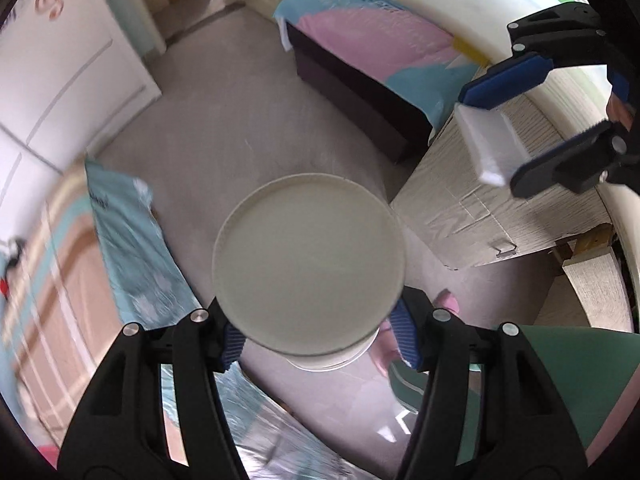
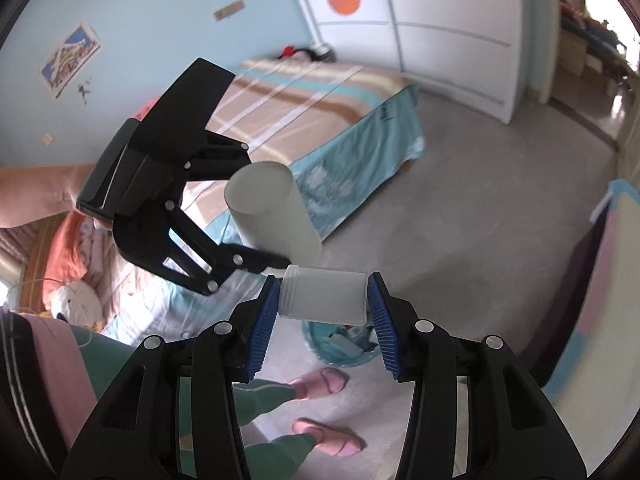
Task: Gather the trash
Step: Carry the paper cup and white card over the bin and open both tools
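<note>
My left gripper (image 1: 320,340) is shut on a tall white plastic cup (image 1: 308,264), its round base facing the camera. It also shows in the right wrist view (image 2: 272,208), held sideways above the floor. My right gripper (image 2: 324,308) is shut on a small translucent white box (image 2: 324,296), held between the blue pads. The same box (image 1: 492,148) shows in the left wrist view at upper right, over a wooden table. A teal trash bin (image 2: 344,344) with litter in it stands on the floor directly under the box.
A bed with a striped cover (image 2: 304,100) is on the left, a second bed with a pink and blue cover (image 1: 372,48) across the room. A wood-grain table (image 1: 472,208) stands to the right. The person's legs and pink slippers (image 2: 320,384) are below. White wardrobe (image 2: 440,32) behind.
</note>
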A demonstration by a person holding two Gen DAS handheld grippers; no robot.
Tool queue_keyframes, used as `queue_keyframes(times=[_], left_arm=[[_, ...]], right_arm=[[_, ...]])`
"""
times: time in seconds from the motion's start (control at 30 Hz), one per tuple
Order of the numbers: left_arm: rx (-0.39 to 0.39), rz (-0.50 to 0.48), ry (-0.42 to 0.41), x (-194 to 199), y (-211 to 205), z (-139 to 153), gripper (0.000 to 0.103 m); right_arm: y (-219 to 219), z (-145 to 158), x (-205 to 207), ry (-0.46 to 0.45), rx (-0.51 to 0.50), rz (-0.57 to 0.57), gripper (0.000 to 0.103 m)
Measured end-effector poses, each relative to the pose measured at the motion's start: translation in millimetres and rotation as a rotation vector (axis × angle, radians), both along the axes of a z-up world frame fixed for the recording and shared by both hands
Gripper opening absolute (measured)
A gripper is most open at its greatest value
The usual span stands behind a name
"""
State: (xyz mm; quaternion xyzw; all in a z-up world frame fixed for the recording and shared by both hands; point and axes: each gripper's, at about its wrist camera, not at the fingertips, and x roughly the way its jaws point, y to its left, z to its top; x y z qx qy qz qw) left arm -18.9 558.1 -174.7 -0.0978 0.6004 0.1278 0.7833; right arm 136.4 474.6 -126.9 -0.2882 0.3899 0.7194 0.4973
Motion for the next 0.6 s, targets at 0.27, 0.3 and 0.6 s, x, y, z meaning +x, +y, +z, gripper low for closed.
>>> queue_keyframes(times=[0.27,0.3,0.6], left_arm=[[-0.059,0.046,0.056,-20.7,6.6,-39.0,0.068],[-0.066,0.048,0.067,-20.0,6.0,-43.6,0.071],[-0.076,0.068,0.117,-33.5,4.2,-62.1,0.086]], right_arm=[[34.4,-39.9,-20.2,0.053,-0.115,0.037,0.055],[36.5,-42.9,-19.9,0.059,-0.132,0.031,0.068],[37.1,-42.9,-13.9,0.075,-0.134,-0.009,0.069]])
